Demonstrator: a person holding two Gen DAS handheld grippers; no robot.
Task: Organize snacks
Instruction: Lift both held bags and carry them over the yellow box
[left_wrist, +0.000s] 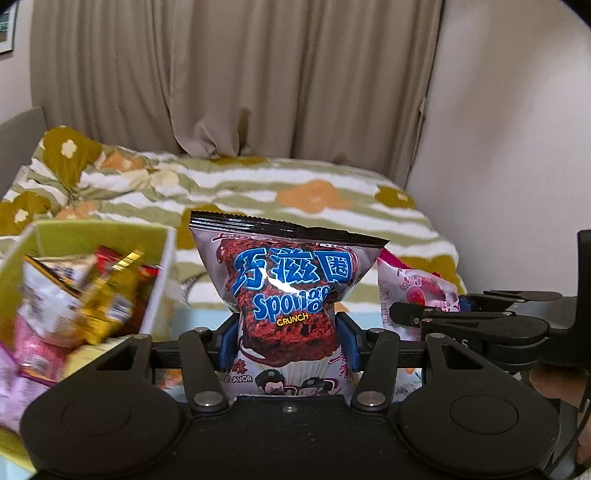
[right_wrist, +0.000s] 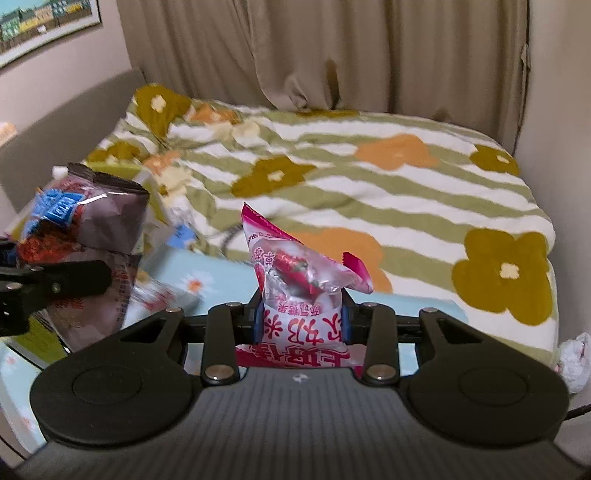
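My left gripper (left_wrist: 287, 341) is shut on a brown and purple Sponge Crunch bag (left_wrist: 286, 280), held upright in the air. The same bag shows at the left of the right wrist view (right_wrist: 86, 221). My right gripper (right_wrist: 302, 321) is shut on a pink and white strawberry candy bag (right_wrist: 295, 280), also held up; it shows to the right in the left wrist view (left_wrist: 410, 291). A green and white box (left_wrist: 162, 266) at the left holds several snack packets (left_wrist: 81, 295).
A bed with a green-striped flowered duvet (right_wrist: 369, 177) lies ahead. A light blue flowered surface (right_wrist: 218, 273) is below the grippers. Beige curtains (left_wrist: 236, 81) hang behind. A crumpled white wrapper (right_wrist: 574, 354) lies at the right edge.
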